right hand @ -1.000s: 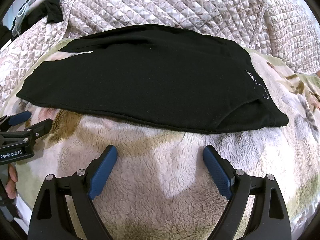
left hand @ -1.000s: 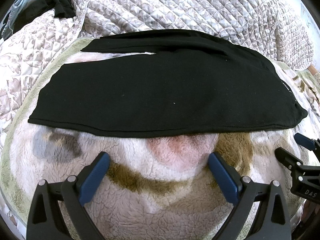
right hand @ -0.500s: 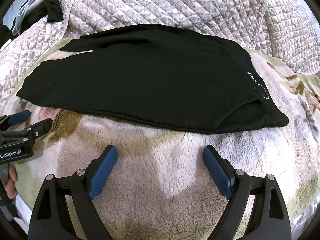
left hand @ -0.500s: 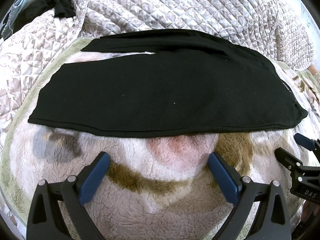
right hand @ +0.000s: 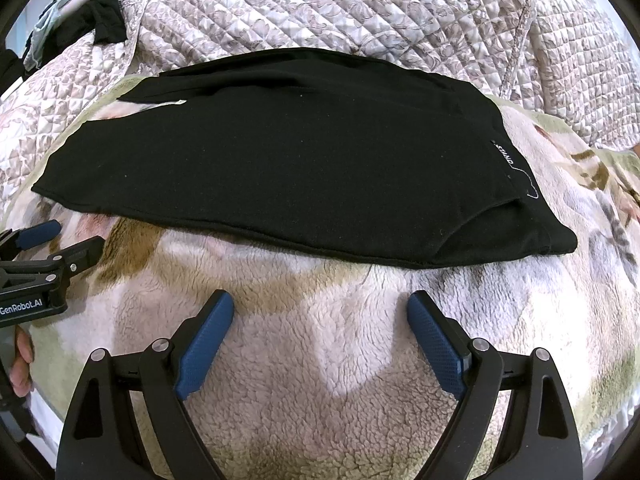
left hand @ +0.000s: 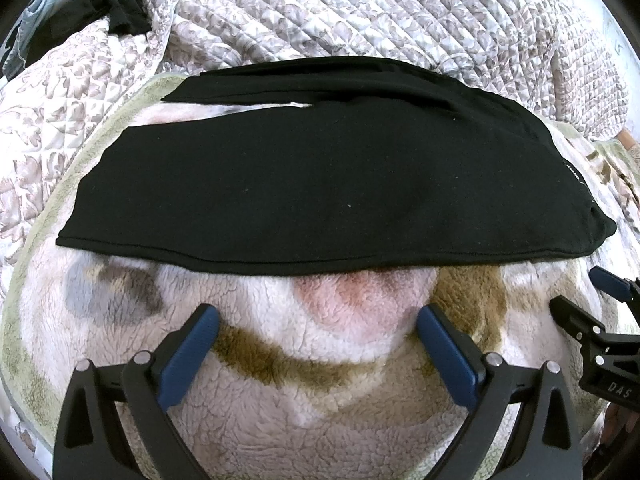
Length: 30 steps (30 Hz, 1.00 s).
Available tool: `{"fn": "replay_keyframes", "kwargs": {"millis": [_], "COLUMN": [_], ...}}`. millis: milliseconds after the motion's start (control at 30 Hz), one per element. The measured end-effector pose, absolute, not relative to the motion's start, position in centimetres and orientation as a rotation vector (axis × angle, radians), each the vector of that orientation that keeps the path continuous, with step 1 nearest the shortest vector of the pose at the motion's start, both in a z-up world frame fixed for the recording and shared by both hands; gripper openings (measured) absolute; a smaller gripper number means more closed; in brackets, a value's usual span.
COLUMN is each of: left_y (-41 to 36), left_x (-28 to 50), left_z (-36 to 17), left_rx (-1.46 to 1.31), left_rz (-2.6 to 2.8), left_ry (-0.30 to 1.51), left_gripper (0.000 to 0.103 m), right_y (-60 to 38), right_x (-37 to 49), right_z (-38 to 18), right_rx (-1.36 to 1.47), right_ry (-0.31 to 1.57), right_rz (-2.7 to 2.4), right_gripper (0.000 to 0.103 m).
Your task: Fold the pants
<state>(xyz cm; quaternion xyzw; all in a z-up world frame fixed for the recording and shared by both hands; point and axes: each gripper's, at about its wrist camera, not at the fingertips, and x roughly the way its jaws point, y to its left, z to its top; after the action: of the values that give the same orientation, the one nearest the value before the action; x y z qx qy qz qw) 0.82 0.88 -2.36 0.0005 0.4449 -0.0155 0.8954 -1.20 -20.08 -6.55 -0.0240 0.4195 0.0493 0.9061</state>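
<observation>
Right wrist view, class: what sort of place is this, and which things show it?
Probably a bedroom, on a bed: black pants lie on a fleece blanket, a quilted bedspread is bunched behind, and clothes are heaped beyond.

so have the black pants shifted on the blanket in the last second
No. The black pants keep the same spot against the blanket's pink patch.

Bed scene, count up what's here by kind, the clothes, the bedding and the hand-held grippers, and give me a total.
Black pants: 1
Hand-held grippers: 2, left hand-held gripper, right hand-held gripper, both open
Fleece blanket: 1
Quilted cover: 1
Pile of dark clothes at far left: 1
Total: 6
</observation>
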Motion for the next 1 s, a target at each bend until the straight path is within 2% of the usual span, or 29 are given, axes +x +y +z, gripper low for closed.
{"fn": "replay_keyframes", "kwargs": {"millis": [1000], "left_y": [0.99], "left_x": [0.82], "left_z": [-2.41], "left_rx": [-0.001], "left_rz": [-0.031], "left_ry": [0.926], "left_gripper": [0.102], "right_y": [-20.1], "right_x": [-1.13], "right_z": [-6.62], "right_rx": [-0.042], "right_ry": [0.861], "right_rz": [0.11], "right_gripper": [0.09]}}
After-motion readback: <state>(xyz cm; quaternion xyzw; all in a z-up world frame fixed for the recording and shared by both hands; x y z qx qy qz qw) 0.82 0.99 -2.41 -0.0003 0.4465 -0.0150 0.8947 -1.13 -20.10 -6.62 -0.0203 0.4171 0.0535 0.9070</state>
